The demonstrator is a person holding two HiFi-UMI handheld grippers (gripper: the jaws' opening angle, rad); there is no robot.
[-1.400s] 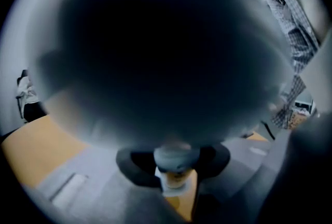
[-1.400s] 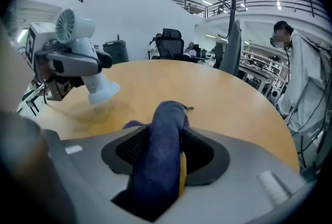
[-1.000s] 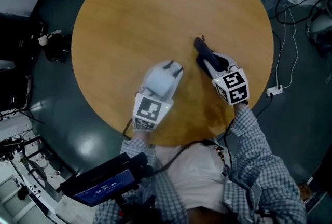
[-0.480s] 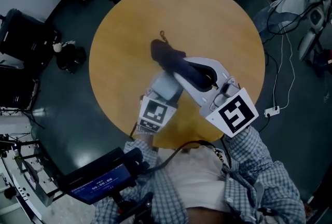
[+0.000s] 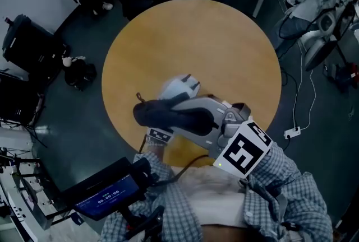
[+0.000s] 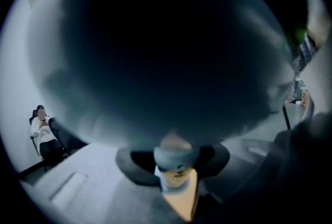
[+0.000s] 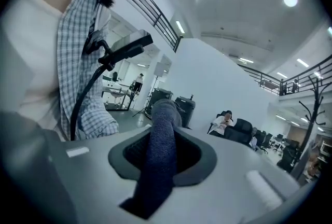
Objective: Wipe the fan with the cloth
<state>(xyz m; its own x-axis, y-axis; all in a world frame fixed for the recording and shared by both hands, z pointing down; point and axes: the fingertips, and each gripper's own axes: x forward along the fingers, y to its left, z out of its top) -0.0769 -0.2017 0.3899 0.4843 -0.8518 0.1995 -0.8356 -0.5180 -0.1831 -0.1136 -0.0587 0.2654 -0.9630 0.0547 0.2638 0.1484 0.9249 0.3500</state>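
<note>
Fan sits clamped in my left gripper. Cloth, pinched in my right gripper, lies crosswise at its seven o'clock, just beside.

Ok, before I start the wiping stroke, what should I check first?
1. Grip on the cloth by the right gripper: ok, pinched between its jaws.
2. Grip on the fan by the left gripper: ok, a pale stem sits between its jaws.
3. Contact of cloth and fan: cannot tell; in the head view the cloth crosses above the left gripper.
4. View of the fan face: not ok; the left gripper view is mostly a dark blur.
5. Both grippers above the table: ok.
</note>
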